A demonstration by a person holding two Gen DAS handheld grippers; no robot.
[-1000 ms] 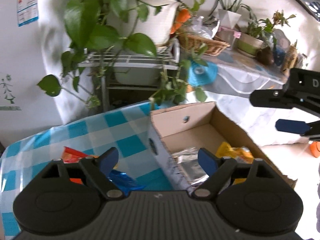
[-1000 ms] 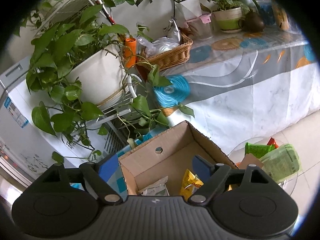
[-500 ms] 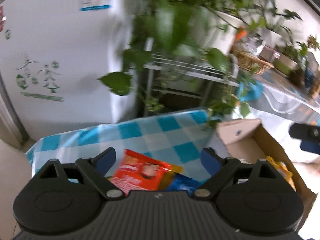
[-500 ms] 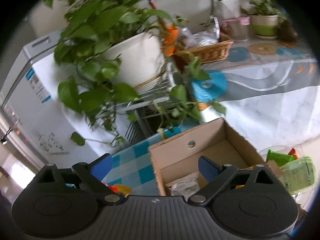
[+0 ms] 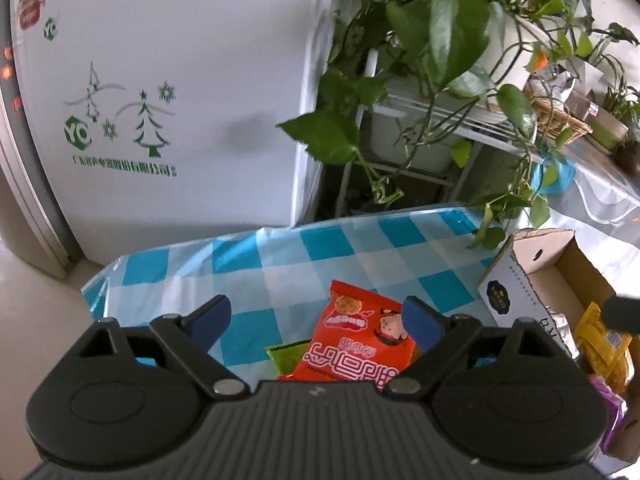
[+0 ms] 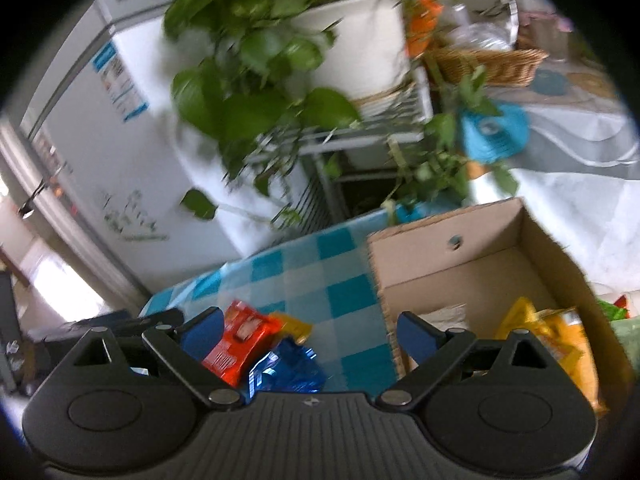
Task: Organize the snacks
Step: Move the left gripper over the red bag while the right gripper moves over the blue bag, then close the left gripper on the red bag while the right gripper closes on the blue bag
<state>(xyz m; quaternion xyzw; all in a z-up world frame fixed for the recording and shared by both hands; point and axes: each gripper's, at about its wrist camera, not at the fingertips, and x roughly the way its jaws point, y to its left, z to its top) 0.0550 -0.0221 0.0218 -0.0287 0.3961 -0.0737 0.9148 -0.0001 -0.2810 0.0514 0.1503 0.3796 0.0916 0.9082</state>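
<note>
Over the blue-and-white checked cloth (image 5: pixel 320 256) my left gripper (image 5: pixel 316 318) is open, and nothing touches its pads. A red snack packet (image 5: pixel 356 344) lies on the cloth below the right finger, partly over a green packet (image 5: pixel 286 356). My right gripper (image 6: pixel 308 332) is open too, above the cloth (image 6: pixel 344 292). Under it lie the red packet (image 6: pixel 236 344), a blue foil packet (image 6: pixel 288 368) and a yellow packet (image 6: pixel 294 326). The cardboard box (image 5: pixel 520 280) (image 6: pixel 460 272) stands on the right and holds yellow packets (image 6: pixel 552 336) (image 5: pixel 604 344) and a purple one (image 5: pixel 612 412).
A white fridge (image 5: pixel 180 100) stands behind the table on the left. A metal rack (image 5: pixel 440 120) carries a big potted plant (image 6: pixel 280 60) whose vines hang over the table's far edge. Farther right are a wicker basket (image 6: pixel 488 64) and a cloth-covered table (image 6: pixel 580 160).
Both views have swung left, away from the box and toward the packets on the checked cloth. Both pairs of jaws stand a little wider than a second ago.
</note>
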